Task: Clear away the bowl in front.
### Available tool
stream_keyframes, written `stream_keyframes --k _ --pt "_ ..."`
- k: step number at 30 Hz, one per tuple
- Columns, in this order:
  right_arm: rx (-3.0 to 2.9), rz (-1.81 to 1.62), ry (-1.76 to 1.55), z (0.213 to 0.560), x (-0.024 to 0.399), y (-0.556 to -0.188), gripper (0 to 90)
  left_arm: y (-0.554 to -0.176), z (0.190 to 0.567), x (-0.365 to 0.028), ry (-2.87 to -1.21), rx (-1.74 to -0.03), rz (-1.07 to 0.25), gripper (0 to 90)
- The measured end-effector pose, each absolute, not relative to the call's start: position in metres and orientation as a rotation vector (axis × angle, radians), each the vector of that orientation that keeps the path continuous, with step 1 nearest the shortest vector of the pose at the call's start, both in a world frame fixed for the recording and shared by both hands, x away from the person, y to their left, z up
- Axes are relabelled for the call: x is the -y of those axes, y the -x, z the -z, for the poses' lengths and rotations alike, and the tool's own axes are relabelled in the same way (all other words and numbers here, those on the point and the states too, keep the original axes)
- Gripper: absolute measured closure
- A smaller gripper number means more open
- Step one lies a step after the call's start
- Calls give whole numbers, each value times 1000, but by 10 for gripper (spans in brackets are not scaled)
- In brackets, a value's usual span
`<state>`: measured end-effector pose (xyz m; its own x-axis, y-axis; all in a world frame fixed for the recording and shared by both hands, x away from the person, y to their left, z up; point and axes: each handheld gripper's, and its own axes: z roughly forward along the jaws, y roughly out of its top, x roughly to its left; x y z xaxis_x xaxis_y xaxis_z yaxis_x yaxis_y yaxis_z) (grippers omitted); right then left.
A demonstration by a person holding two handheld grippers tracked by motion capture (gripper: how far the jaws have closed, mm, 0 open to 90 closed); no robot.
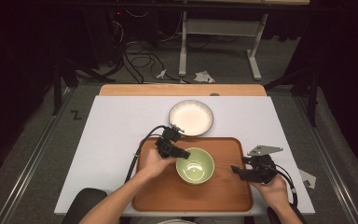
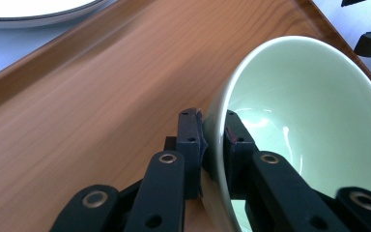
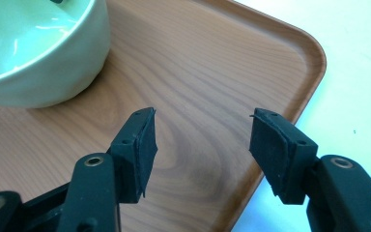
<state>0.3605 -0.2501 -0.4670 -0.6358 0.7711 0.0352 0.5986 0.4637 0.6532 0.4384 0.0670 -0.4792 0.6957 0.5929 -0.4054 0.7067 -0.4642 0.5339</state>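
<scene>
Pale green glazed ceramic bowl: stands on the rectangular brown wooden tray, left of the tray's centre, upright in the high view. Left tool: clamped on the bowl's near-left rim, one pad outside the wall, one inside, as the left gripper view shows. Right tool: jaws spread wide with nothing between them, held over the tray's right edge, well apart from the bowl. White round plate with dark rim: on the white table, just beyond the tray's far edge.
</scene>
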Motion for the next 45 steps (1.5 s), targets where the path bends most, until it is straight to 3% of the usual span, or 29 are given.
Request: stream_keyframes --k 8,14,19,45 --pt "-2449 -930 -1173 467 250 -361 428 -436 480 -64 -2229 -990 198 782" --pt "-2450 -931 -1174 467 250 -361 429 -430 474 -61 -2251 -959 177 619" --pt "-2451 -931 -1174 467 250 -361 428 -429 468 -64 -2223 -961 158 540" --pt "-2451 -935 -1176 467 251 -361 428 -411 436 -94 -2117 -961 60 510"
